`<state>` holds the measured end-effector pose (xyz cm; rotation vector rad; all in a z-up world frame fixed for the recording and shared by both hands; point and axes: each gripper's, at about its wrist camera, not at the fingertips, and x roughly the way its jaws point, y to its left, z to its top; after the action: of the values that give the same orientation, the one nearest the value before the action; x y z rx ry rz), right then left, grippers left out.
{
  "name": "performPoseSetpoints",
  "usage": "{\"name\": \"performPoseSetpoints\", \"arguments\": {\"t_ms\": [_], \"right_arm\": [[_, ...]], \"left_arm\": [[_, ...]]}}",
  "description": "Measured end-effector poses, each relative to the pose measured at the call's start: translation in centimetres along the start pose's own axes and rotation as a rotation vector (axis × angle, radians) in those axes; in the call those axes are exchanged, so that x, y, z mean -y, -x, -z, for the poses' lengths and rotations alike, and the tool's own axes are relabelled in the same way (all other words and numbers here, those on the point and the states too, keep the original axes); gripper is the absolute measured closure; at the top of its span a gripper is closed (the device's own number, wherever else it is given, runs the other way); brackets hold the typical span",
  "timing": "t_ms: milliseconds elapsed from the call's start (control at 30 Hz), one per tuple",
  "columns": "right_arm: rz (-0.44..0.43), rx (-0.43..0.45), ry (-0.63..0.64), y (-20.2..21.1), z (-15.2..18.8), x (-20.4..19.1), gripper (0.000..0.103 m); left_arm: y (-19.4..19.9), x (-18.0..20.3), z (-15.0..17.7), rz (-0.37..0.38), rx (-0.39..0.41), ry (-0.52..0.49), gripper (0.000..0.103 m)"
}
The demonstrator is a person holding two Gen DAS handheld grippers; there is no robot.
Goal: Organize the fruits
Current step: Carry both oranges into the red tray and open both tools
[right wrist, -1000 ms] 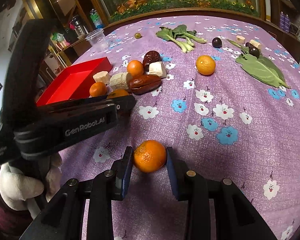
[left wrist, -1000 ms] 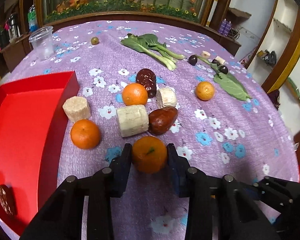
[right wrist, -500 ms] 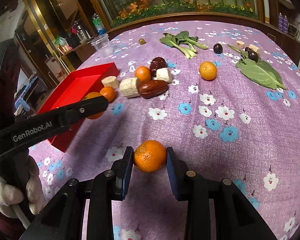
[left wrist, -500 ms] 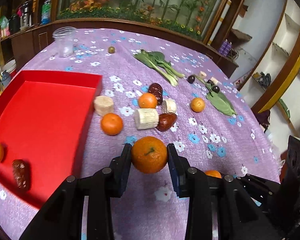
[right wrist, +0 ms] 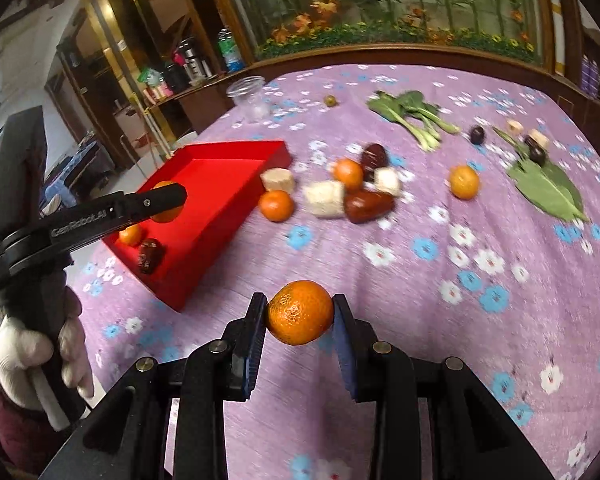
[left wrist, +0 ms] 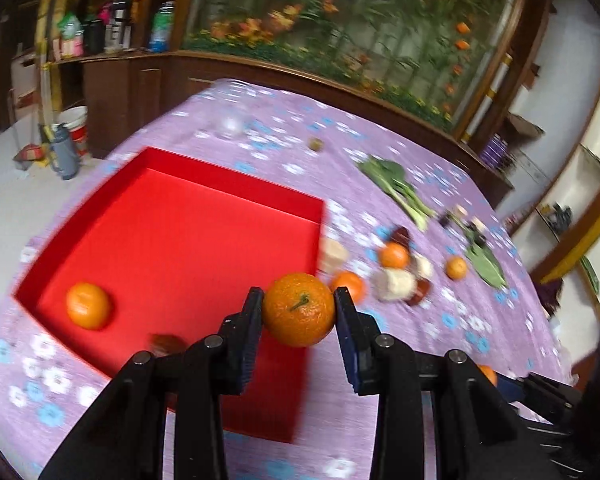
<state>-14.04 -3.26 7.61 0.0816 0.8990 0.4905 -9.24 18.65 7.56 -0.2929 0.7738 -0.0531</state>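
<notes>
Purple floral cloth covers the table (right wrist: 440, 288), where both hand-held grippers carry fruit above the surface. The left gripper (left wrist: 298, 312) has its fingers (left wrist: 249, 320) pressed against either side of a stemmed orange (left wrist: 299, 309), which hangs over the near right corner of the red tray (left wrist: 188, 240); from the right wrist camera the same gripper (right wrist: 168, 200), marked with white lettering and held by a white-gloved hand (right wrist: 40, 344), reaches across the tray with its fruit partly hidden behind the black finger. The right gripper (right wrist: 299, 314) clamps a second orange (right wrist: 300, 312) between its blue-padded fingers (right wrist: 256, 328), lifted clear of the cloth, near the tray's front corner. Inside the tray lie a loose orange (left wrist: 88, 306) and a dark red date (right wrist: 150, 255), close together near the front wall. Just beyond the tray's right wall sits a cluster of items: a pale sugarcane chunk (right wrist: 277, 179) beside the wall, an orange on the cloth (right wrist: 276, 205), a larger cane piece (right wrist: 324, 199), another orange (right wrist: 348, 175), a white cube-like piece (right wrist: 387, 181) and two brown dates (right wrist: 367, 206), several of them touching. A lone orange (right wrist: 464, 182) rests apart to the right, near a broad green leaf (right wrist: 548, 190). Farther back lie bok choy (right wrist: 412, 114), dark round fruits (right wrist: 477, 135), a small green olive-like fruit (right wrist: 330, 100) and a clear plastic jar (right wrist: 249, 94). The left wrist view is motion-blurred.
</notes>
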Motion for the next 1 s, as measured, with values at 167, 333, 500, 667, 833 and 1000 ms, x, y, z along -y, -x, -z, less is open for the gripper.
{"name": "performPoseSetpoints", "arguments": {"t_ms": [167, 333, 500, 667, 833, 1000], "right_arm": [[-0.044, 0.001, 0.06, -1.4, -2.4, -3.1, 0.067], [-0.092, -0.021, 0.117, -4.5, -4.9, -7.0, 0.067], [-0.129, -0.065, 0.166, -8.8, -6.8, -10.6, 0.067], [-0.133, -0.112, 0.198, -12.7, -7.8, -13.0, 0.067], [-0.137, -0.15, 0.207, -15.7, -8.3, -14.5, 0.067], [-0.161, -0.168, 0.181, -16.8, -8.5, -14.9, 0.062]], "left_arm": [[-0.6, -3.3, -1.8, -0.078, 0.013, -0.005, 0.069], [-2.2, -7.3, -3.9, -0.109, -0.005, 0.048, 0.069], [-3.9, -11.2, -4.9, -0.14, -0.038, 0.108, 0.069], [-4.6, -13.8, -5.2, -0.117, -0.064, 0.16, 0.069], [-4.6, -15.2, -5.0, -0.07, -0.078, 0.212, 0.068], [-3.1, -16.0, -5.1, -0.021, -0.047, 0.272, 0.046]]}}
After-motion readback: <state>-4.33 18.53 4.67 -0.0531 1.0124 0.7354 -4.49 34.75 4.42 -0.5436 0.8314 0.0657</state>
